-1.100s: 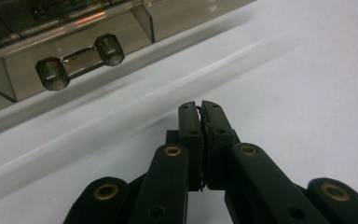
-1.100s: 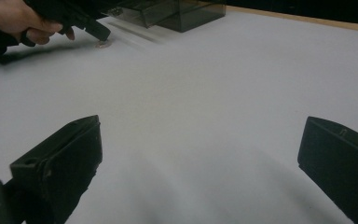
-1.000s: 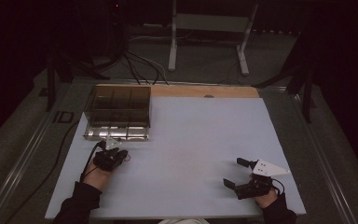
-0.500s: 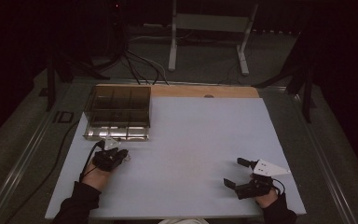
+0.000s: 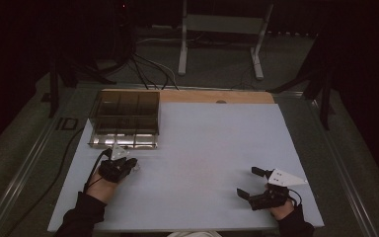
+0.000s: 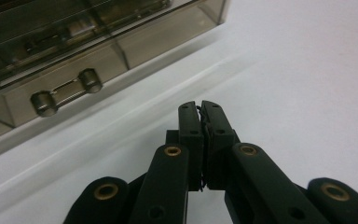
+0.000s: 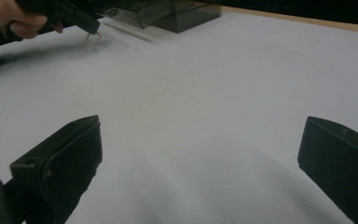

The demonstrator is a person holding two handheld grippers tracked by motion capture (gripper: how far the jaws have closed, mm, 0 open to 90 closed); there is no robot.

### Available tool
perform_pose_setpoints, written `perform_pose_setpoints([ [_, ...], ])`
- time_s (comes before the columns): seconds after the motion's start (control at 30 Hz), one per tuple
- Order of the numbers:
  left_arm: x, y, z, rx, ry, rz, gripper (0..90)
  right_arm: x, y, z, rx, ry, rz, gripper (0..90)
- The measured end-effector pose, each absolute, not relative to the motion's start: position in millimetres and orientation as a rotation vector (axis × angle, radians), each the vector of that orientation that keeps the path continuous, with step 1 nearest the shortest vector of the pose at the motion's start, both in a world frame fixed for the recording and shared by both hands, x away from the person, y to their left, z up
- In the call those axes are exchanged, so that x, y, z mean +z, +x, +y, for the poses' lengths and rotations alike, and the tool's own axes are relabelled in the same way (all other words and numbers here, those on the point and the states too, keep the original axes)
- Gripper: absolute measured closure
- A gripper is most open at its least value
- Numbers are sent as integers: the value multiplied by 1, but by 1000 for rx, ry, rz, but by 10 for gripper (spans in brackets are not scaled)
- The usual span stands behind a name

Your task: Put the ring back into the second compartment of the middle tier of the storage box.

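A smoky clear compartment box (image 5: 125,120) stands at the table's back left. In the left gripper view the box (image 6: 121,46) holds a small metal part (image 6: 65,91), two short cylinders joined by a bar, in its front compartment. My left gripper (image 5: 133,164) sits just in front of the box, jaws shut (image 6: 200,106) with a thin wire piece pinched between them. The right gripper view shows my left gripper (image 7: 86,24) with a small ring (image 7: 92,38) hanging at its tip. My right gripper (image 5: 246,181) rests near the table's front right, open and holding nothing (image 7: 200,140).
The pale table top (image 5: 207,143) has a wooden strip (image 5: 217,96) along its far edge. Cables and a metal stand (image 5: 222,29) lie on the dark floor beyond. A cable trails off the table's left side from my left gripper.
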State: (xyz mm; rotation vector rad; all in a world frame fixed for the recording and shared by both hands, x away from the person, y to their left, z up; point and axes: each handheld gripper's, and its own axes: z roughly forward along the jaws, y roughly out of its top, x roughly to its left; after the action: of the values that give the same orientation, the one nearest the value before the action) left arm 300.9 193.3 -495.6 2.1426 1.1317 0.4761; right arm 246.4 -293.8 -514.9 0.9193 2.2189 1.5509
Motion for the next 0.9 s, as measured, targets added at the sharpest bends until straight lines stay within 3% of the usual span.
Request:
perform_pose_setpoints([
  [0.9, -466, 292, 185, 471, 2110, 1035, 900, -515, 247, -293, 1548, 917, 2221, 0],
])
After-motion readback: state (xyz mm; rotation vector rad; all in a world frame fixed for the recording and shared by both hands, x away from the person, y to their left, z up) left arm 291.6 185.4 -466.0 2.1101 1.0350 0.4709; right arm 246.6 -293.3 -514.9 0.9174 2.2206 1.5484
